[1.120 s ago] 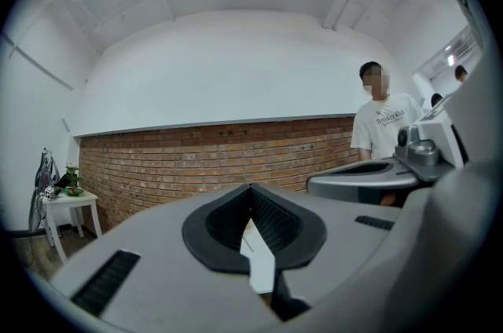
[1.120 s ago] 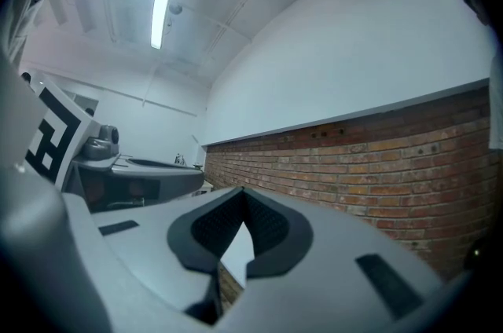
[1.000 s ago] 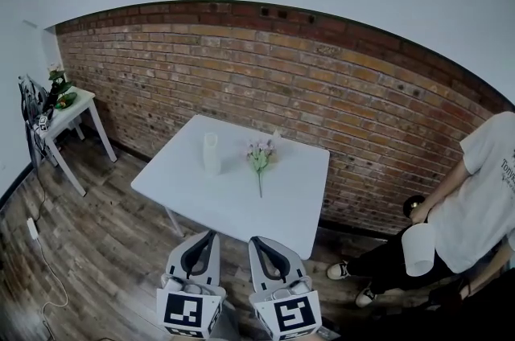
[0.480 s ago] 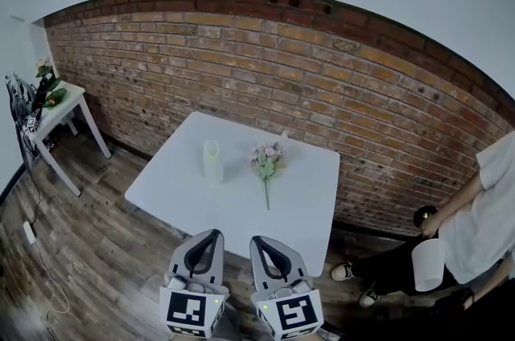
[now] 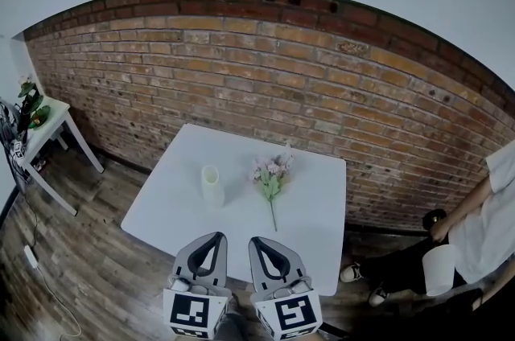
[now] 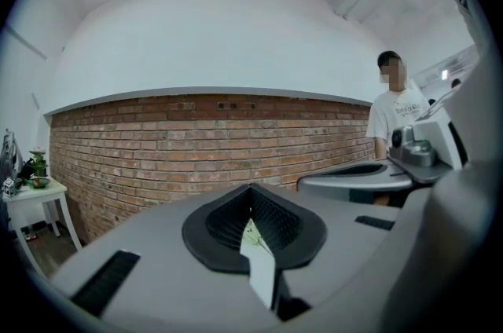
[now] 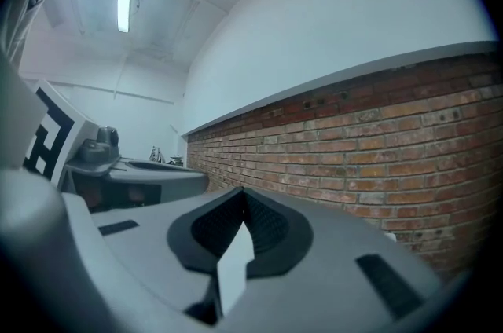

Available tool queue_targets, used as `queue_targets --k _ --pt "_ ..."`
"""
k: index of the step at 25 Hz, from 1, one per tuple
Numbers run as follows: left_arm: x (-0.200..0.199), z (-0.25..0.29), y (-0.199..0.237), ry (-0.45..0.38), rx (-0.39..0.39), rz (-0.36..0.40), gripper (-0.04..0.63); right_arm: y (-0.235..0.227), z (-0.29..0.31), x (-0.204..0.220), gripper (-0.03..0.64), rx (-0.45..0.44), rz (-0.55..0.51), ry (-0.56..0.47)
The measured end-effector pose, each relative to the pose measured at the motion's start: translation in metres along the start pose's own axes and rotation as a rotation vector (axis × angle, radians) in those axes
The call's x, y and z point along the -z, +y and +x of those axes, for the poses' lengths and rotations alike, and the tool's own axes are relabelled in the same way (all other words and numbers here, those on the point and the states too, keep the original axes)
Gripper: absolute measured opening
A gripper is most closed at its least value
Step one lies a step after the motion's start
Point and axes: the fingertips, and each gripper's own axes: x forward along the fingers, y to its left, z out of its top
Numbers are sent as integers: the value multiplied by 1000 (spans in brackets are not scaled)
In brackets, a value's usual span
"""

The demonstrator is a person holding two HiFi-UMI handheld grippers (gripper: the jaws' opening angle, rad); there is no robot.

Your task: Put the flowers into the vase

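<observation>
Vase [image 5: 211, 185] left of flowers [image 5: 272, 170] on table [image 5: 314, 211] — person [image 5: 491, 227] right, side table [image 5: 48, 126] left.

left gripper [image 5: 217, 236] and right gripper [image 5: 257, 240] carried closer to the worktop [image 5: 322, 207], vase [image 5: 211, 186] and flowers [image 5: 271, 174] shown lower in the head view, person [image 5: 492, 223] shifted toward its right edge
</observation>
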Motion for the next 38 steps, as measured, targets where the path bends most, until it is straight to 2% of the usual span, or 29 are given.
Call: queue_targets --k 11,24,30,38 --pt "9 61 44 18 67 -14 3 -22 72 8 5 63 10 20" --pt "24 76 66 8 115 -42 3 -23 98 16 5 133 -31 14" --pt "34 81 69 21 113 -71 3 -24 100 22 5 133 -34 34" --pt "42 96 64 51 106 -66 3 -35 111 34 5 102 -38 93"
